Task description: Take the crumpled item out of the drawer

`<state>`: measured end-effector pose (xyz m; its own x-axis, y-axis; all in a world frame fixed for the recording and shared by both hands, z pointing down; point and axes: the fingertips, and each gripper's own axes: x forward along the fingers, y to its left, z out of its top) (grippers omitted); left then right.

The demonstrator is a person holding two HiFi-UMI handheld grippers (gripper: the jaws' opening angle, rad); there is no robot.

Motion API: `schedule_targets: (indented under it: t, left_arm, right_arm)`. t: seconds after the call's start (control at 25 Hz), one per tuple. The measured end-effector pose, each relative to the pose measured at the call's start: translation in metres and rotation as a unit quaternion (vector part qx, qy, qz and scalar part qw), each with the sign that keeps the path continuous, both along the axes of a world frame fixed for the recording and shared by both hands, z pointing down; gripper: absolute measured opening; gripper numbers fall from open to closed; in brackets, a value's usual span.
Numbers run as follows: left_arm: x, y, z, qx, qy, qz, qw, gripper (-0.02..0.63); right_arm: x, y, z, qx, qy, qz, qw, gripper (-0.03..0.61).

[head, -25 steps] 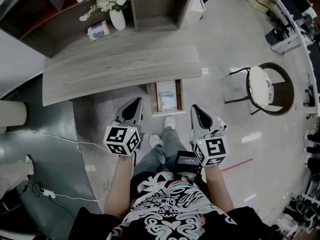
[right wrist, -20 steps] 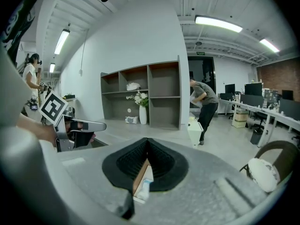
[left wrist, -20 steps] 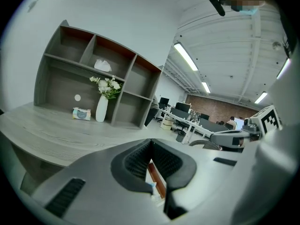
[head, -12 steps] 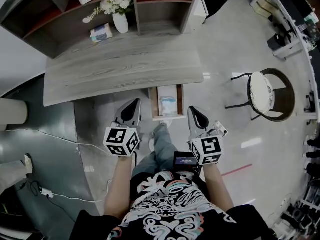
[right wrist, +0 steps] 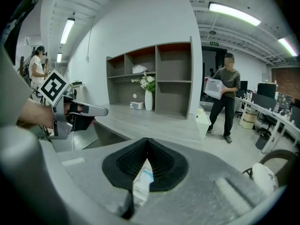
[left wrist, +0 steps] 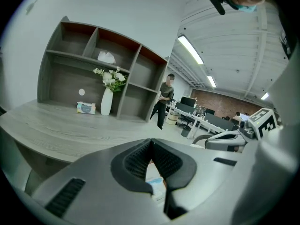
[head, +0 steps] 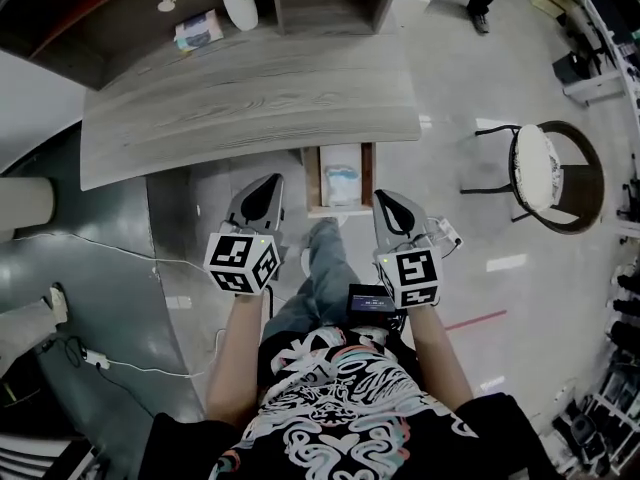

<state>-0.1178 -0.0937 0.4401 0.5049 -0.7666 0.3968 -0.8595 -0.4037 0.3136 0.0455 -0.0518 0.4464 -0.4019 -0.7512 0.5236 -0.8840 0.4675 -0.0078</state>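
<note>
1. In the head view the desk [head: 250, 108] runs across the upper half of the frame, and its drawer [head: 311, 182] stands pulled open under the front edge, at upper centre.
2. The crumpled item [head: 341, 184], pale with a touch of blue, lies inside the drawer, touched by neither gripper.
3. The left gripper [head: 270, 188] hangs just below and left of the drawer. Its own view shows the jaws closed tip to tip with nothing clamped between them.
4. The right gripper [head: 386, 204] hangs just below and right of the drawer, level with the left one. Its jaws are also pressed together at the tips and hold nothing.
5. A vase of white flowers [head: 238, 3] and a small box [head: 197, 30] stand on the desk's far side, at the upper left.
6. A round chair [head: 545, 173] stands on the floor at the right edge, well apart from the desk.
7. In the right gripper view, a person [right wrist: 225, 93] carrying a box stands right of the shelf unit [right wrist: 154, 78].
</note>
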Motion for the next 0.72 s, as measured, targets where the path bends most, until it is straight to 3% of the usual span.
schedule_targets:
  t: [0.28,0.72]
  left_arm:
    - [0.011,0.002,0.056,-0.057,-0.027,0.012,0.9979,0.000]
    - [0.032,0.011,0.115,-0.111,-0.070,0.053,0.9899,0.000]
  right_arm:
    - [-0.003,-0.003,0.042,-0.046,0.018,-0.028,0.998,0.005]
    - [0.004,0.000,0.109,-0.106,0.063,-0.072,0.990,0.005]
